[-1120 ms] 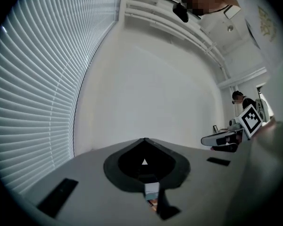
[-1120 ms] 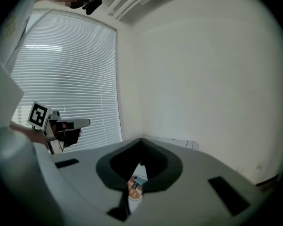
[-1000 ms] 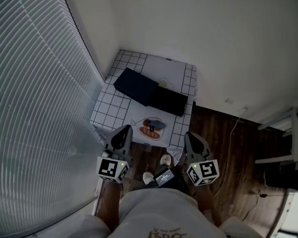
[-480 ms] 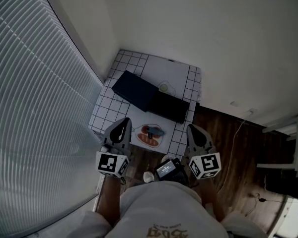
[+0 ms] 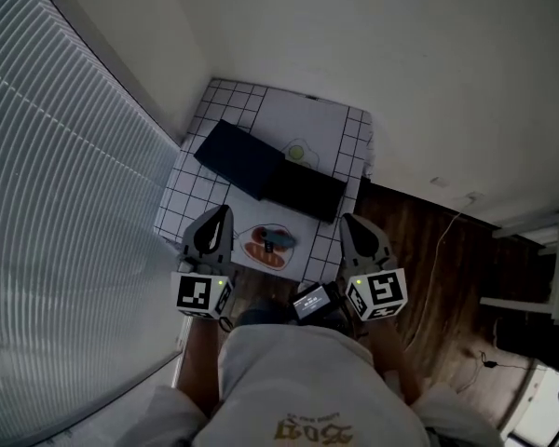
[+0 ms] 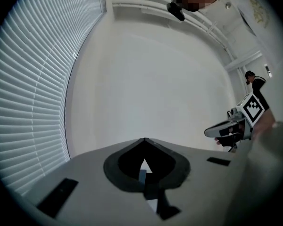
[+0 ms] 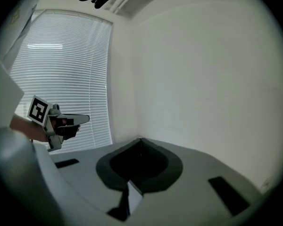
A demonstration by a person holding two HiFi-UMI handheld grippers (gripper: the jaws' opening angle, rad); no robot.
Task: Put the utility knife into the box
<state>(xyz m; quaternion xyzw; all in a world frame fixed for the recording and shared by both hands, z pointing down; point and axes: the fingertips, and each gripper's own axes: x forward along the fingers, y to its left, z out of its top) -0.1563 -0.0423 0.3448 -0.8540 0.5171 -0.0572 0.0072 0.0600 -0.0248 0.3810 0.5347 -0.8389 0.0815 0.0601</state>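
**Knife lies on the desk, both hand-held grippers closed and empty**

A small desk (image 5: 345,147) under white grid-printed cloth sits in a corner, with slatted blinds (image 5: 65,203) on the left, a plain wall (image 5: 401,63) behind and dark wood floor (image 5: 429,250) on the right. A flat dark box (image 5: 240,159) lies mid-desk. The knife (image 5: 272,242) rests on an oval plate (image 5: 250,251) at the near edge, apart from the box. The left hand-held gripper (image 6: 144,139) and the right hand-held gripper (image 7: 140,138) flank the plate, jaws together and pointing forward.

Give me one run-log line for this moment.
left gripper: shut, empty | right gripper: shut, empty | both: near edge of white gridded table | dark flat box: on table
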